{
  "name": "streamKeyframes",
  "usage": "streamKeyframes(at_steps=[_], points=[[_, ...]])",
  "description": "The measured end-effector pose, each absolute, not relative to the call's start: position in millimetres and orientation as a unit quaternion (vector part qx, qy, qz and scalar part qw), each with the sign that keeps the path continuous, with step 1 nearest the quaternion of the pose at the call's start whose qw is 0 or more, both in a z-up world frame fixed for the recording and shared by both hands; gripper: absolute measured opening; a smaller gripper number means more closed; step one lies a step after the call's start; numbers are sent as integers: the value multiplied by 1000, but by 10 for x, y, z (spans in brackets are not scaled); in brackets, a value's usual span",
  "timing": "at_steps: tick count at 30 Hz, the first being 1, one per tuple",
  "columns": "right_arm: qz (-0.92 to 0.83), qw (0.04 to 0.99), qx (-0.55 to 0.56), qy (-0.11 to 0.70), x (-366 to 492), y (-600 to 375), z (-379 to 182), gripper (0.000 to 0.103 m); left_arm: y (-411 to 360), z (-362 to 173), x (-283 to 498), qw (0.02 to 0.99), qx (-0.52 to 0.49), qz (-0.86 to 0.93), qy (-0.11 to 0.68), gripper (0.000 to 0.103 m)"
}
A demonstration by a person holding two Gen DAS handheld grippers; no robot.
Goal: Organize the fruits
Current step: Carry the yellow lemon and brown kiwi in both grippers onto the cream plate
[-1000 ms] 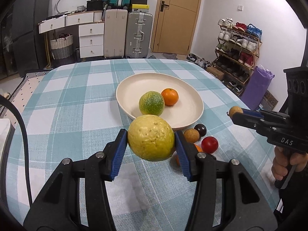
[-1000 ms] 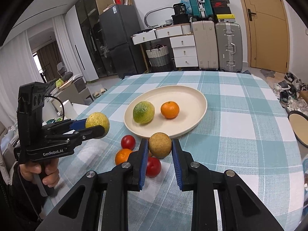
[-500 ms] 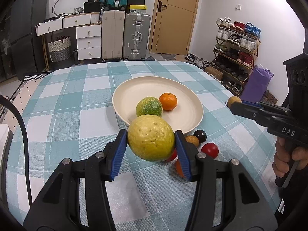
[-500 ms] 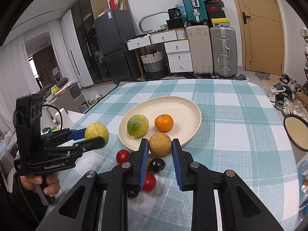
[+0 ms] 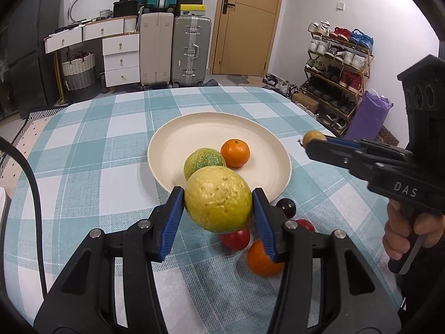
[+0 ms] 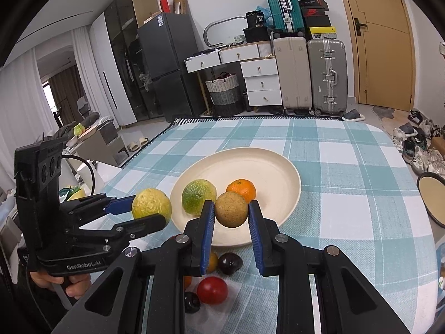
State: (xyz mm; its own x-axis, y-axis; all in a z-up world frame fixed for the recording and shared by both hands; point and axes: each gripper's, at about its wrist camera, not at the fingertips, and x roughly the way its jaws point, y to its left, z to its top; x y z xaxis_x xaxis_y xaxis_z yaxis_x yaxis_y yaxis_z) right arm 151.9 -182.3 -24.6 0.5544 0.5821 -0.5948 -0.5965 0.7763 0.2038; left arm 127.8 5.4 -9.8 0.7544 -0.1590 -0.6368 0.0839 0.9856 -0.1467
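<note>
Gripping yellow fruit (image 5: 218,198) in left hand-held gripper (image 5: 218,208), near plate (image 5: 178,139)

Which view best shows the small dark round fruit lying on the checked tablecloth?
The right wrist view: the small dark round fruit lies unobstructed below the round cream plate, between the right gripper fingers. The left wrist view shows it partly hidden behind a left gripper finger.

Left gripper (image 5: 218,204): blue pads clamped on a yellow fruit (image 5: 219,198), held level above the surface. Right gripper (image 6: 231,217): pads clamped on a small brown fruit (image 6: 231,209), likewise raised. Right hand (image 5: 408,229) wraps the pistol handle (fingers curled round it).
</note>
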Motion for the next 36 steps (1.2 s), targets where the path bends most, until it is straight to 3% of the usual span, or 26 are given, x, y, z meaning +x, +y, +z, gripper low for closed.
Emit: streamKeyframes(at_steps=[36], points=[[339, 864, 3, 372, 1939, -1739, -579, 25, 26, -378, 1811, 921, -47, -68, 380, 47]])
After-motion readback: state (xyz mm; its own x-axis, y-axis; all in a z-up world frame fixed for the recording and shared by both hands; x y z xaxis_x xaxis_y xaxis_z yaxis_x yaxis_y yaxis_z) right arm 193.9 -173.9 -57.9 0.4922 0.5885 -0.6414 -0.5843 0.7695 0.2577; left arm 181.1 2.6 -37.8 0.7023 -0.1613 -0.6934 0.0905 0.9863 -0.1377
